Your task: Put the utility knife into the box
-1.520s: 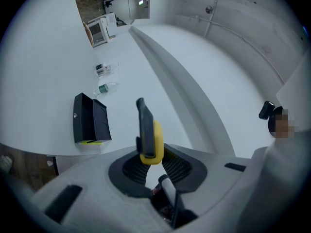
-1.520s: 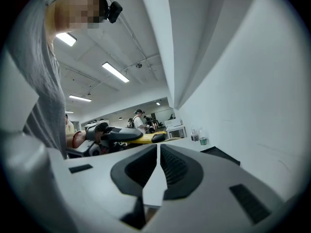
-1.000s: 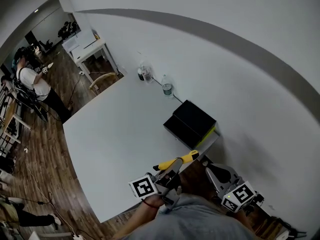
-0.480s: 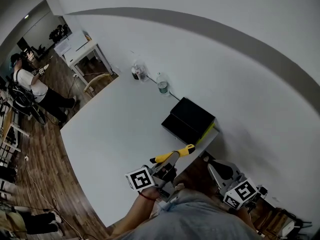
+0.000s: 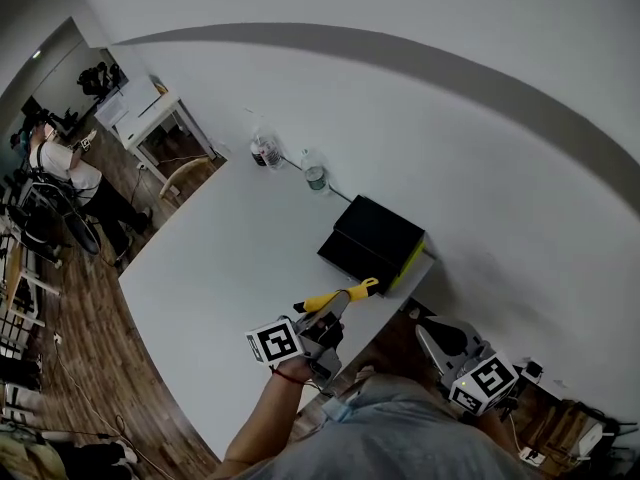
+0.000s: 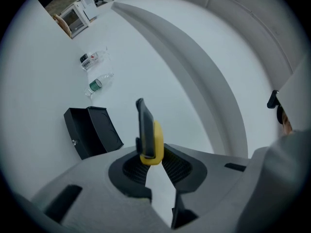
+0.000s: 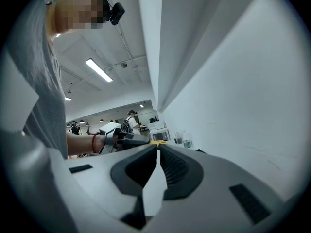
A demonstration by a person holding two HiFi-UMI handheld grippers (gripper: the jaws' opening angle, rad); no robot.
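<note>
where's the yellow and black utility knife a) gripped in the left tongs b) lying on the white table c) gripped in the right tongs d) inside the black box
A: the yellow and black utility knife sits clamped between the left tongs, outside the open black box.

**Readable text: none in any view**

No word, number or brand is resolving. The marker cube [image 5: 273, 343] at the back of the left gripper [image 5: 335, 310] is showing only a black-and-white square pattern, and the right gripper [image 5: 422, 325] is carrying a second cube [image 5: 487, 380] of the same kind. The utility knife [image 6: 148, 135] between the left jaws is presenting plain yellow and black faces. Two bottles [image 5: 265, 151] well ahead of the left gripper are bearing labels too small to read.
</note>
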